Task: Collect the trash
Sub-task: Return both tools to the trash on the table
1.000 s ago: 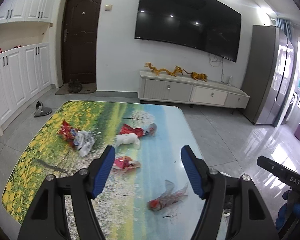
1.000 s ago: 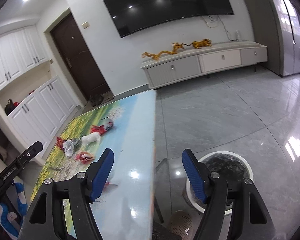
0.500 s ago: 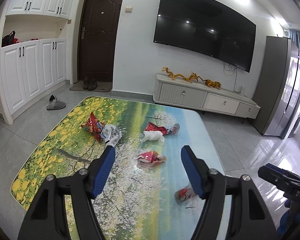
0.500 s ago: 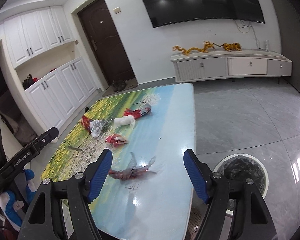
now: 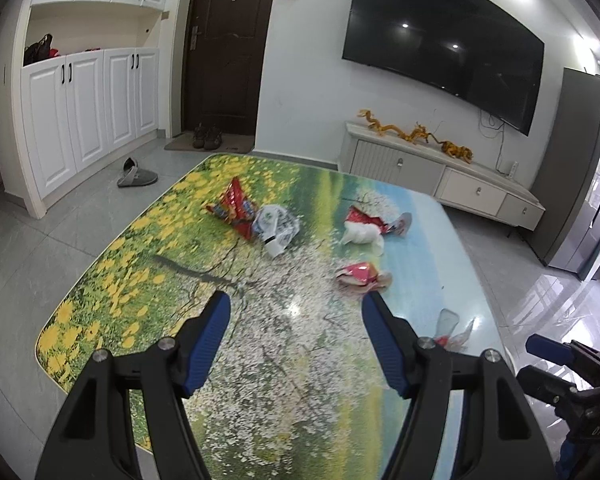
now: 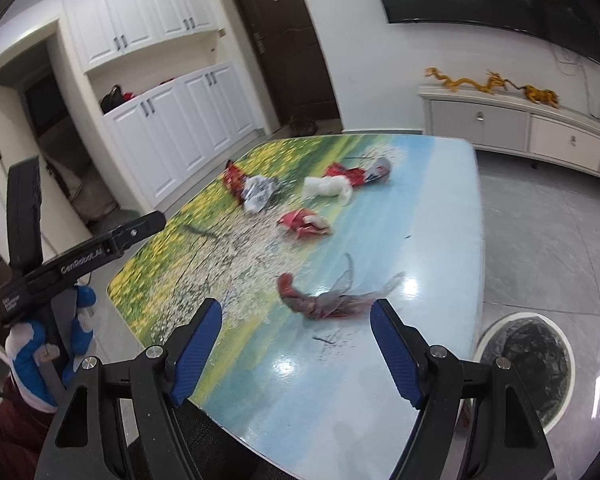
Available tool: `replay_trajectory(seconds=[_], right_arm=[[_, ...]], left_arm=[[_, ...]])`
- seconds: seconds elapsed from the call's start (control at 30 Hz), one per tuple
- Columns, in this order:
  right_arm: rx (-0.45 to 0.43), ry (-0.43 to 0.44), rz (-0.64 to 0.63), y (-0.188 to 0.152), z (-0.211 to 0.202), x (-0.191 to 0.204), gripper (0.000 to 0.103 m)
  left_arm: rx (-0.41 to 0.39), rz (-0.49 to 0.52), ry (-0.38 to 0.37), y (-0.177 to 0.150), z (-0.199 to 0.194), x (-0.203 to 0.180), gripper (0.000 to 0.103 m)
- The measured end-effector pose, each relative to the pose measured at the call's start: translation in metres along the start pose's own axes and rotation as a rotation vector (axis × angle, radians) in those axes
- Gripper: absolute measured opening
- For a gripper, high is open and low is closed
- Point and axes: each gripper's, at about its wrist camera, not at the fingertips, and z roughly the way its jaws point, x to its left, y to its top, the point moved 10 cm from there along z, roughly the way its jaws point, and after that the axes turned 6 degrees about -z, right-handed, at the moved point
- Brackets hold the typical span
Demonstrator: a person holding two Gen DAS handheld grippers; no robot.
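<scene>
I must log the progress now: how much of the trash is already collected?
Done: nothing visibly. In hand: nothing; the left hand-held gripper and right hand-held gripper are open. Left: clear red wrapper, other wrappers, white tissue on the table; bin beside it.

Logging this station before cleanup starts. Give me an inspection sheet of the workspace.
Surface: table with glossy landscape print.
Job's things: clear-and-red wrapper nearest; pink-red wrapper; white wad against a red wrapper; red packet beside a white bag; lined bin on the floor.
Clutter: nothing seen.
Grippers: left gripper and right gripper, jaws open, empty.
Cables: cords under the TV.
Surroundings: slipper, door, white cabinets.
</scene>
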Motion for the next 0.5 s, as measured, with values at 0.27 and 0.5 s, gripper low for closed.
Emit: replay_trajectory(seconds=[0.27, 0.5], right_arm=[[0.055, 0.071, -0.059, -0.002, 0.047, 0.012, 0.058], [0.082, 0.129, -0.090, -0.001, 0.083, 0.015, 0.043]], left_arm=[[0.062, -0.023, -0.004, -0.006, 0.024, 0.012, 0.067], [0.109, 0.028, -0.060, -0.002, 0.053, -0.008, 0.067]])
